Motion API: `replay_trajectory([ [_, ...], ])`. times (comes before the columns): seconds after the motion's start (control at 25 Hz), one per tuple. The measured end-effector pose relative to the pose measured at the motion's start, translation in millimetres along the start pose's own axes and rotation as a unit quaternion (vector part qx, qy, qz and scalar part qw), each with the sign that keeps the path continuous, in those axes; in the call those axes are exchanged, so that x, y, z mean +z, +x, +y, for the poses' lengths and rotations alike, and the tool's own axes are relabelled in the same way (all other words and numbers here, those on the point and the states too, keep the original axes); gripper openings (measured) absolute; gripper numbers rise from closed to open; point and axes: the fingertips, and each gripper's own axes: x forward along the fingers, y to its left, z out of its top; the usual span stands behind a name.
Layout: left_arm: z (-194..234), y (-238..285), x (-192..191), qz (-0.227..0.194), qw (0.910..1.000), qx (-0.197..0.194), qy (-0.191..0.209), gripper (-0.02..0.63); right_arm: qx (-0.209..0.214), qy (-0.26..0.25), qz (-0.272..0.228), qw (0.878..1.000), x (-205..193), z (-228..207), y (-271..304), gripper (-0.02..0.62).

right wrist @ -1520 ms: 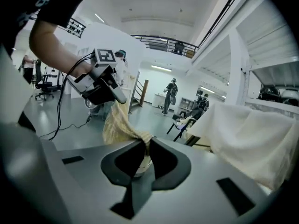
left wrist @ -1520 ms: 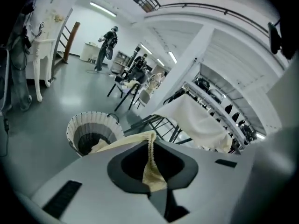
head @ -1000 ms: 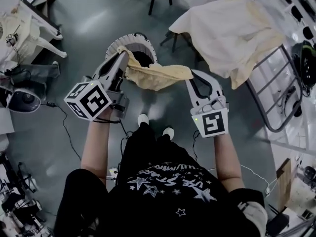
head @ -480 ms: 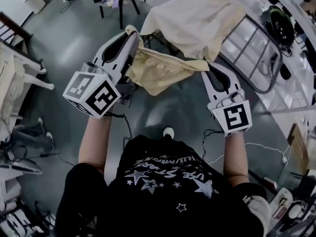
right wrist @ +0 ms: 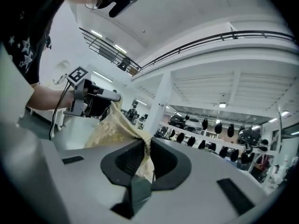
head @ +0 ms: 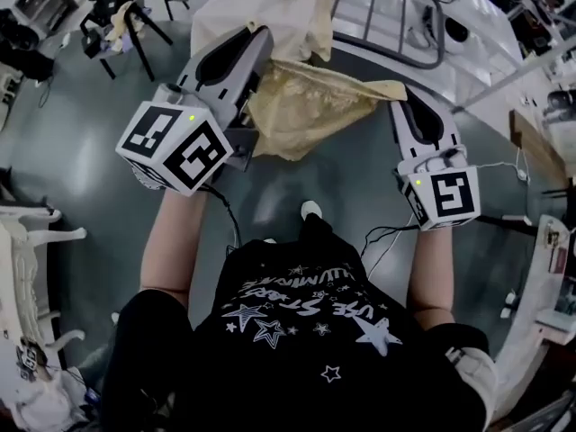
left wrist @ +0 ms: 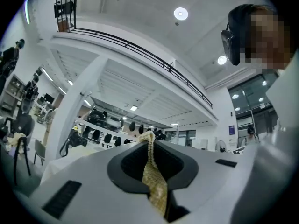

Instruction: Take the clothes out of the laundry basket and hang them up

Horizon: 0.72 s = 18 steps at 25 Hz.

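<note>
A yellow patterned garment (head: 301,106) hangs stretched between my two grippers, held up in front of the person. My left gripper (head: 259,36) is shut on its left edge; in the left gripper view the cloth (left wrist: 156,185) is pinched between the jaws (left wrist: 148,135). My right gripper (head: 399,93) is shut on the garment's right corner, and the fabric (right wrist: 110,125) runs from its jaws (right wrist: 145,141) toward the left gripper (right wrist: 88,97). A cream garment (head: 270,7) is draped over the metal drying rack (head: 405,34) just beyond. The laundry basket is out of view.
A black chair (head: 126,21) stands at the upper left. White plastic furniture (head: 31,241) is at the left edge. Cables (head: 382,237) trail on the grey floor by the person's feet. A table edge (head: 549,268) is at the right.
Both grippers have lifted the yellow garment up and away from the basket toward the rack. The basket has dropped out of view and the rack with the cream garment is now straight ahead.
</note>
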Motion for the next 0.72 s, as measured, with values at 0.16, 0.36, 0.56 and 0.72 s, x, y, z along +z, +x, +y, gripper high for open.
replay_trajectory([
  [0.16,-56.3,18.7,-12.5,0.002,0.9969,-0.079,0.006,0.051,-0.072,0.016,0.020,0.997,-7.7,-21.4,-62.0,0.048],
  [0.36,-108.5,34.5,-40.1,0.023,0.9881,-0.151,-0.017,0.051,-0.160,0.031,0.055,0.985,-17.2,-37.5,-127.7,0.048],
  [0.56,-135.6,45.4,-55.4,0.045,0.9815,-0.183,-0.033,0.051,-0.193,0.017,0.066,0.979,-7.2,-54.8,-159.8,0.048],
  [0.72,-150.6,65.6,-66.4,0.047,0.9813,-0.183,-0.039,0.051,-0.207,-0.003,0.066,0.976,-5.0,-78.6,-171.3,0.048],
])
